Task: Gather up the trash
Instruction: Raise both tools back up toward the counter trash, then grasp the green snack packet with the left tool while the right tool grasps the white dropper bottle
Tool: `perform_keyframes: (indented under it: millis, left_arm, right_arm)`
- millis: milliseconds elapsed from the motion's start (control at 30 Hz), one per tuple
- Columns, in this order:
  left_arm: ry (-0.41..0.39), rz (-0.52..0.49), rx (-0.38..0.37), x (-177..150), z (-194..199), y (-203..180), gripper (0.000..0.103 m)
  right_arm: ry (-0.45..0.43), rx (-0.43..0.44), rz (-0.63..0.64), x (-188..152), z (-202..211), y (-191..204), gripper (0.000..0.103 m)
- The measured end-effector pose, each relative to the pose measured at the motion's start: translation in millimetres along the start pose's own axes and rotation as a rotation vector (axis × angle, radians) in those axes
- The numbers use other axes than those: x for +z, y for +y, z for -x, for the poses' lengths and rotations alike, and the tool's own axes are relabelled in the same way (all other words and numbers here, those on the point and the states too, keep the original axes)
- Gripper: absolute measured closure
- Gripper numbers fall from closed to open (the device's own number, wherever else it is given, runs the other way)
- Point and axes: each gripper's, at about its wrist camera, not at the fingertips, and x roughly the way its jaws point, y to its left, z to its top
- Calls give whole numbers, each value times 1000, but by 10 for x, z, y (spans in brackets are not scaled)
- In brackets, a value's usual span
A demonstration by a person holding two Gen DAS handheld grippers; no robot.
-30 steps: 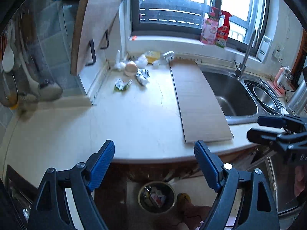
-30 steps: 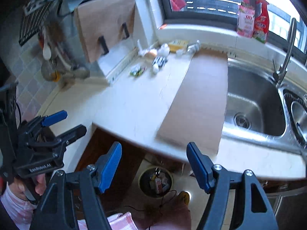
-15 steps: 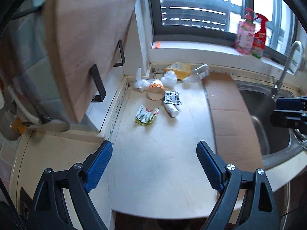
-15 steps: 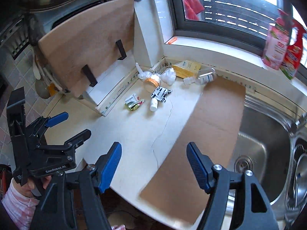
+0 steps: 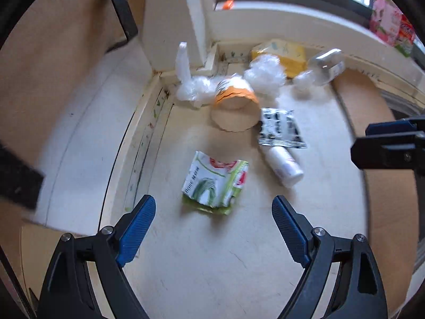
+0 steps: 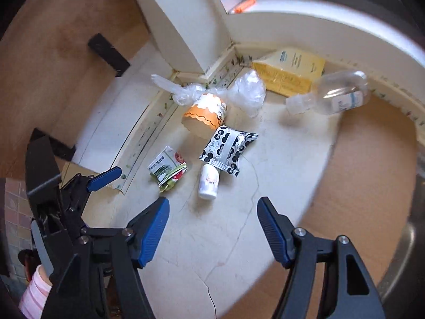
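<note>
Trash lies in the counter corner: a green-and-white wrapper (image 5: pixel 215 183) (image 6: pixel 168 168), a small white bottle (image 5: pixel 283 164) (image 6: pixel 208 181), a black-and-white packet (image 5: pixel 281 128) (image 6: pixel 228 148), an orange paper cup on its side (image 5: pixel 235 107) (image 6: pixel 205 115), crumpled clear plastic (image 5: pixel 264 77) (image 6: pixel 248 90), a clear bottle (image 5: pixel 322 67) (image 6: pixel 332 97) and a yellow pack (image 5: pixel 285 53) (image 6: pixel 289 71). My left gripper (image 5: pixel 213 212) is open, just short of the wrapper. My right gripper (image 6: pixel 212 216) is open, just short of the white bottle.
A brown cardboard sheet (image 6: pixel 372 164) lies on the counter to the right, beside the sink rim (image 6: pixel 406 242). A wooden cutting board (image 5: pixel 53 61) leans against the wall at left. The window sill (image 5: pixel 292 18) runs behind the trash.
Both grippers have moved forward and down toward the trash pile in the corner; the trash now fills the views. Both remain open.
</note>
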Motion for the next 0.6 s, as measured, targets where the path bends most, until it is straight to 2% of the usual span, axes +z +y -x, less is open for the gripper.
perform_keyframes:
  millis: [233, 400, 533, 600]
  left_arm:
    - [72, 12, -34, 150, -423, 126, 15]
    - [111, 13, -59, 207, -615, 173, 15]
    - [117, 9, -78, 258, -697, 167, 15]
    - [112, 10, -85, 280, -713, 169, 18]
  right_arm:
    - [59, 51, -31, 105, -410, -87, 39]
    - [109, 80, -64, 139, -659, -129, 47]
    - [132, 83, -76, 122, -760, -124, 50]
    - [138, 83, -81, 143, -809, -111, 55]
